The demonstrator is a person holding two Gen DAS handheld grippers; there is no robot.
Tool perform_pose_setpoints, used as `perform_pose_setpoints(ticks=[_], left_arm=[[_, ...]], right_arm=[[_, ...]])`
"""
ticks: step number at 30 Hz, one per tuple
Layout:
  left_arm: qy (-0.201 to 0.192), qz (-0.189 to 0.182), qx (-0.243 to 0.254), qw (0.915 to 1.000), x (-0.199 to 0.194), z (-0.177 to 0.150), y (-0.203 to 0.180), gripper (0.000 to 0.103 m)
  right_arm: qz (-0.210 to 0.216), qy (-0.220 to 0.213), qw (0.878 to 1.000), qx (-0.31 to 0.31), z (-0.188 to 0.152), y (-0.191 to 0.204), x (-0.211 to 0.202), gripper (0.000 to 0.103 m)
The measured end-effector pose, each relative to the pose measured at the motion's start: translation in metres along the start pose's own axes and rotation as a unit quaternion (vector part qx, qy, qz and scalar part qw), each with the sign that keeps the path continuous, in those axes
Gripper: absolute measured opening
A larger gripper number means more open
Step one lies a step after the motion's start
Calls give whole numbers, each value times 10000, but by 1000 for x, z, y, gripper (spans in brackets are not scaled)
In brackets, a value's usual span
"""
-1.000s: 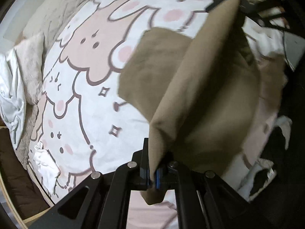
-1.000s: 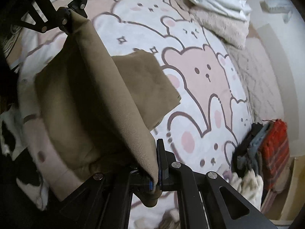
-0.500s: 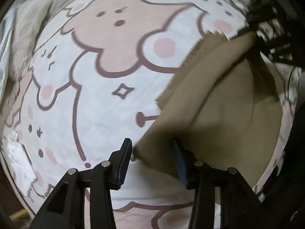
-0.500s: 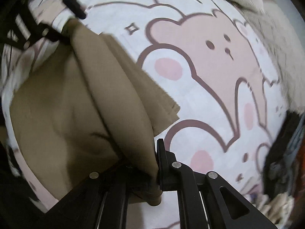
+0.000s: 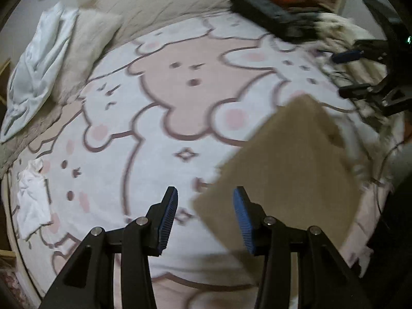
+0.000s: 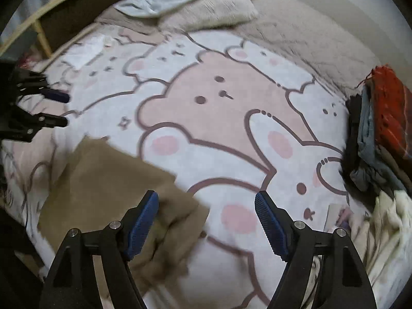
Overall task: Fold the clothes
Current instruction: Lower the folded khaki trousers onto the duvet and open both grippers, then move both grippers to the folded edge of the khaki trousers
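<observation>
A tan folded garment (image 5: pixel 288 170) lies flat on the cartoon bear blanket (image 5: pixel 154 139). In the left wrist view my left gripper (image 5: pixel 203 216) is open above the blanket, its right pad just over the garment's near corner. In the right wrist view the same tan garment (image 6: pixel 110 180) lies at lower left, and my right gripper (image 6: pixel 206 221) is open, its left pad over the cloth's edge. Nothing is held in either one. The right gripper (image 5: pixel 365 74) shows at far right in the left wrist view; the left gripper (image 6: pixel 49 108) shows at far left in the right wrist view.
A stack of folded clothes (image 6: pixel 378 134), red on top, sits at the right edge of the bed beside a cream heap (image 6: pixel 386 229). A pale pillow (image 6: pixel 211 7) and white bedding (image 5: pixel 38 61) lie at the head. A white cloth (image 5: pixel 33 198) lies at the left.
Both grippers have let go of the tan garment and opened. The cloth that hung lifted between them now lies folded flat, and both grippers have pulled back from it.
</observation>
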State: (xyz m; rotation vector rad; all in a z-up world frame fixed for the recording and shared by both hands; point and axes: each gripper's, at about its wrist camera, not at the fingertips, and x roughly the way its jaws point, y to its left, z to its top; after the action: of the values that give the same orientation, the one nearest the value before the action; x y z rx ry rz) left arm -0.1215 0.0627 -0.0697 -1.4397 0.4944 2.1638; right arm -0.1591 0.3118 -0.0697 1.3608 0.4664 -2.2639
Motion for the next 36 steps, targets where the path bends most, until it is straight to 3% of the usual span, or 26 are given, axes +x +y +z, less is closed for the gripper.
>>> perform_pose_setpoints(ticks=[5,10,16,18,19,23,29,32,34,36], left_arm=[[34,-491,232,9985,0,-28,-57,45],[398,-677,627,9949,22,-61,-110,45],[759,-643,872,9912,45,-92,-144,45],[807,-551,980,9904,51,-97,-149,45],[811,-487,1043,9900,54,-98,-150,45],[830,-232,1295,9878,64,-103,-157,48],[776,-27,1506,9855,72,-107,-162,48],[685,-67,1478,9866,68,-106,-160,48],[623,-94,1460,9873,66,-106,-159,48],[562,-120,1441,9879,64,-105,-158,48]], right_arm=[[751,6,9971,137,-75,32,-15,38],[1447,364,9882,355,-131,67,-1,37],[1985,469,9716,1200,-157,77,22,37],[1748,574,9763,1140,-161,84,33,35],[1637,605,9788,1068,-162,87,37,25],[1416,595,9853,753,-166,92,39,6],[654,674,9954,193,-174,83,35,1],[-591,790,9937,-527,-185,81,38,0],[-860,647,9911,-787,-193,83,30,0],[-1047,211,9891,-1017,-200,95,11,0]])
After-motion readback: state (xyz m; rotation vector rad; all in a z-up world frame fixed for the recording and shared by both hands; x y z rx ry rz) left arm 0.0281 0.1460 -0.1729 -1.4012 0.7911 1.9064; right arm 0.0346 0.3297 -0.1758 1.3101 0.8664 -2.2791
